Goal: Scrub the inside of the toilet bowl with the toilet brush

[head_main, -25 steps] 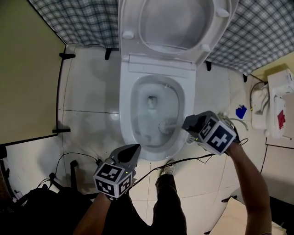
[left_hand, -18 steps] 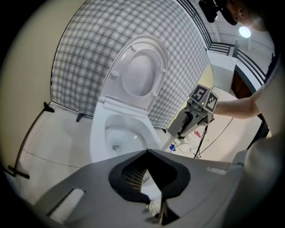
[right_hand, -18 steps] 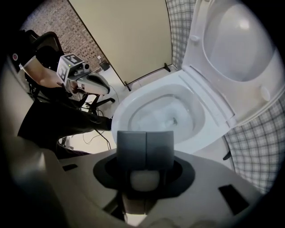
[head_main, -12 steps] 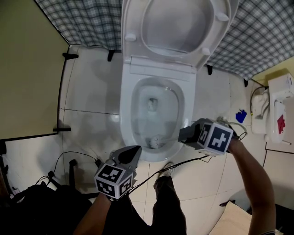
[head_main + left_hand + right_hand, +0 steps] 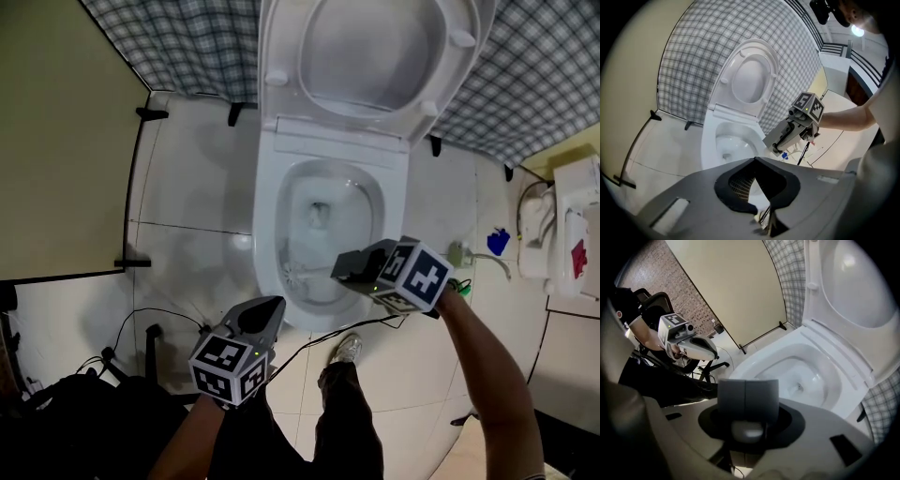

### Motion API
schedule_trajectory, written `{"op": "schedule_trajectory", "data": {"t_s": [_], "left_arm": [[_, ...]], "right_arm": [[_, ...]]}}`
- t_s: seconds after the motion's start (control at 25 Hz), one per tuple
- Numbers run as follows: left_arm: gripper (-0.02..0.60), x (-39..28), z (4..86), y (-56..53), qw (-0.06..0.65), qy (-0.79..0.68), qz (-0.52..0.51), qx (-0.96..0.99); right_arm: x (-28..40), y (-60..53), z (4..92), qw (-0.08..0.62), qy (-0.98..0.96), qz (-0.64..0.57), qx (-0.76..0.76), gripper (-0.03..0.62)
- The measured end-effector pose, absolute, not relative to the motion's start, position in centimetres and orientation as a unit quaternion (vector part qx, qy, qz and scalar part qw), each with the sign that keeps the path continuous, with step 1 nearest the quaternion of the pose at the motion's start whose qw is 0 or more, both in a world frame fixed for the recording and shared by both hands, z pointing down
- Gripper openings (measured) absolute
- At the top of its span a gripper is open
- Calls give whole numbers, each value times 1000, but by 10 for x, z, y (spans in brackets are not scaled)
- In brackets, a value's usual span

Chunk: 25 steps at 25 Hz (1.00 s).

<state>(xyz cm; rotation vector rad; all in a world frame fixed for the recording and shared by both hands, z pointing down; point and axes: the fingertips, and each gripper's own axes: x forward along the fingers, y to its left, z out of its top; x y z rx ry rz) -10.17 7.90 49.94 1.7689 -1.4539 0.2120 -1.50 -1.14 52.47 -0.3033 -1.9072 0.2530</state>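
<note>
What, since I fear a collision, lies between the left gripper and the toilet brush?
Only the toilet bowl's front rim, seen in the head view.

Toilet bowl (image 5: 266, 234) mid-floor, lid (image 5: 370, 47) raised at its far end against the checked wall (image 5: 169, 42). Partition panel (image 5: 66, 141) stands to the left, well apart from the bowl. Toilet brush (image 5: 298, 275) head inside the bowl, near-left part. Right gripper (image 5: 345, 267) above the near-right rim. Left gripper (image 5: 265, 311) nearer, just off the bowl's near edge. Shoe (image 5: 348, 349) right of it. Cable (image 5: 159, 317) on the floor, near left. Wall unit (image 5: 572, 225) at far right.
</note>
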Motion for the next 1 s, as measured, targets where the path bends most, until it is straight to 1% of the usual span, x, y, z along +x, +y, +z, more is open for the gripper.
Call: {"op": "schedule_trajectory", "data": {"t_s": [0.12, 0.36, 0.64, 0.84, 1.0], "left_arm": [[8, -98, 500, 77, 409, -574, 82, 704], [8, -88, 502, 80, 416, -568, 79, 706], [8, -87, 502, 78, 418, -570, 72, 704], [8, -89, 504, 78, 419, -569, 73, 704], [8, -101, 504, 78, 417, -576, 72, 700]], "right_arm": [[-11, -13, 520, 575, -799, 88, -150, 169], [25, -11, 517, 635, -740, 26, -220, 168], [48, -40, 507, 683, -691, -25, -237, 167], [32, -21, 514, 661, -706, 17, -256, 169], [-4, -13, 530, 607, -761, 83, -214, 167]]}}
